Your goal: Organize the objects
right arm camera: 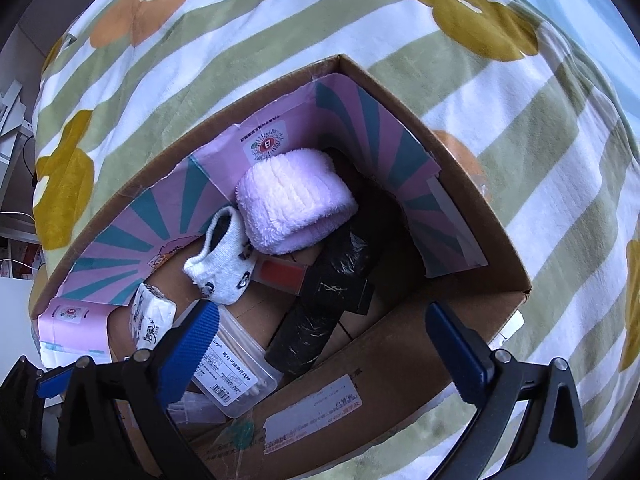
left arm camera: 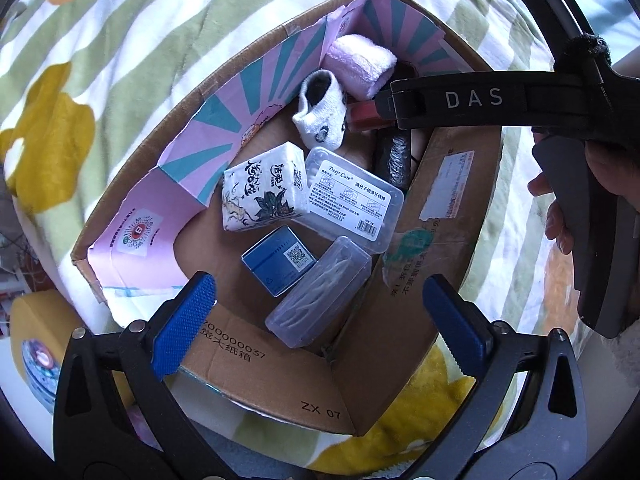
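An open cardboard box lies on a striped blanket and holds several items. A tissue pack, a clear floss-pick case, a second clear case and a blue box lie at one end. A white sock, a pink towel roll, a red lipstick and a black roll lie at the other. My left gripper is open and empty above the box. My right gripper is open and empty over the box, above the towel roll, sock and black roll.
The blanket with green stripes and yellow flowers surrounds the box. The right gripper's body, marked DAS, reaches in from the right in the left wrist view. A pink and teal printed liner lines the box walls.
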`<state>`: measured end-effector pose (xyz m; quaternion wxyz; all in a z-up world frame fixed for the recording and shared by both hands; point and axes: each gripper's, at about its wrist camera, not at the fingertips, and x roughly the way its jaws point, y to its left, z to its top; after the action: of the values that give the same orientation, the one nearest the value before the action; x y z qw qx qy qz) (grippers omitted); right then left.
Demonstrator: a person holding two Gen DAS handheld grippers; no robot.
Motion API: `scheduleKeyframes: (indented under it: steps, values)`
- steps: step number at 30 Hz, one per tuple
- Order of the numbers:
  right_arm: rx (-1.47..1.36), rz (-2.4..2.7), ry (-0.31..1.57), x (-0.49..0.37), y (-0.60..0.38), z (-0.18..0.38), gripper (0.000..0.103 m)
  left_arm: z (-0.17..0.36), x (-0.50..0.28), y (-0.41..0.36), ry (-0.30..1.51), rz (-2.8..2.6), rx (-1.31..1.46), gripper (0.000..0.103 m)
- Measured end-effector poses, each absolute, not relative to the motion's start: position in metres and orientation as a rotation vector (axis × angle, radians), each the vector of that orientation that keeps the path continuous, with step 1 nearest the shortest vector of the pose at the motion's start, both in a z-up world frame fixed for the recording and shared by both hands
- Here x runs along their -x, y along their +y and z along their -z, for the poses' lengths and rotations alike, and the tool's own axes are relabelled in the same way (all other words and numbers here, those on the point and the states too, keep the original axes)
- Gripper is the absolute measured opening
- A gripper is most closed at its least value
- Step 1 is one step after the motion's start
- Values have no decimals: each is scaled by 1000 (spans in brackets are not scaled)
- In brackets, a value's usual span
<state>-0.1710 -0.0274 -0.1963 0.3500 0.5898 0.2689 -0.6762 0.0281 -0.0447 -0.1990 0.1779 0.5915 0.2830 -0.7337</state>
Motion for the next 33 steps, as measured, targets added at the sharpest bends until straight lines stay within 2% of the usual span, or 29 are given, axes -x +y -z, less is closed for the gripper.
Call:
scheduleKeyframes:
  steps: [5,11,23,33]
  values:
    - [-1507,1765,702,166,-27,186,103,192,-31,-42,793,2097,-1661,103]
    - [-1495,1808,677,155,-15,155,103,159,-32,-67,740,2155,-1658,103]
    - [-1540,2093,395,128,71,71,103,84,-19,-59,493,2400,-1635,103]
    - [-1637,2378,130,87,174,34,103,52,-4,-26,347,2586,-1639,103]
